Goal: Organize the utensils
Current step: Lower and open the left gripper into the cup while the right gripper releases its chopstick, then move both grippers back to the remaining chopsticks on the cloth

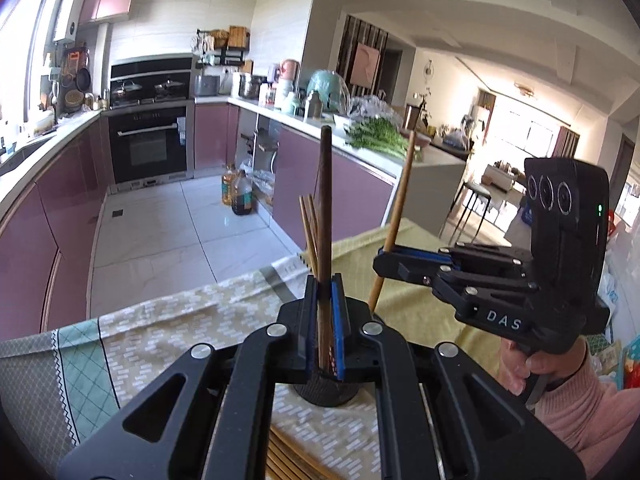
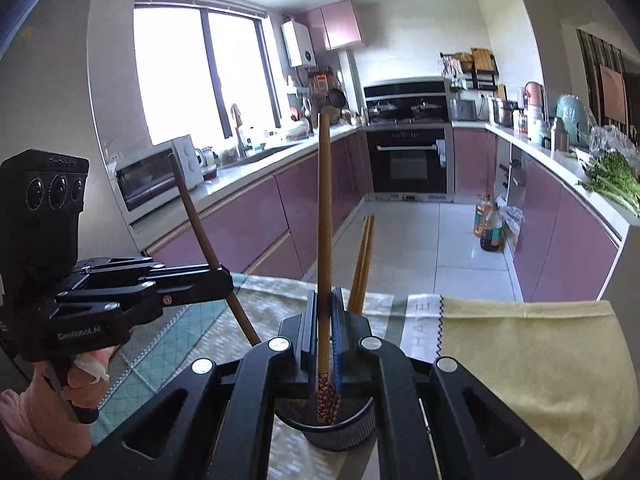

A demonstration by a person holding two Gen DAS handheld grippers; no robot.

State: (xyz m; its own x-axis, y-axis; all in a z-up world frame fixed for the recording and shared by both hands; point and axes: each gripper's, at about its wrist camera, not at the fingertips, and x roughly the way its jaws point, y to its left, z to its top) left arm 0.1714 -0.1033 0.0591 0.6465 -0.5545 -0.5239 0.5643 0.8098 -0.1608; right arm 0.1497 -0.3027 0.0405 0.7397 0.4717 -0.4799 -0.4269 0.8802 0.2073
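- chopsticks are the utensils here: a dark brown chopstick (image 1: 325, 216) stands near upright, clamped between the blue pads of the left hand-held gripper (image 1: 325, 320), its lower end over the black holder (image 1: 326, 394).
- the right hand-held gripper (image 2: 325, 328) is closed on a lighter brown chopstick (image 2: 324, 220) with a patterned red tip that reaches down into the black holder's mouth.
- two more thin chopsticks (image 2: 362, 264) lean in the holder just beyond.
- the holder sits on a worktop covered by a yellow and green patterned cloth (image 2: 532, 344).
- loose chopsticks (image 1: 288, 460) lie flat on the cloth under the left hand-held gripper.
- each gripper appears in the other's view, held by a hand in a pink sleeve (image 1: 576, 412).
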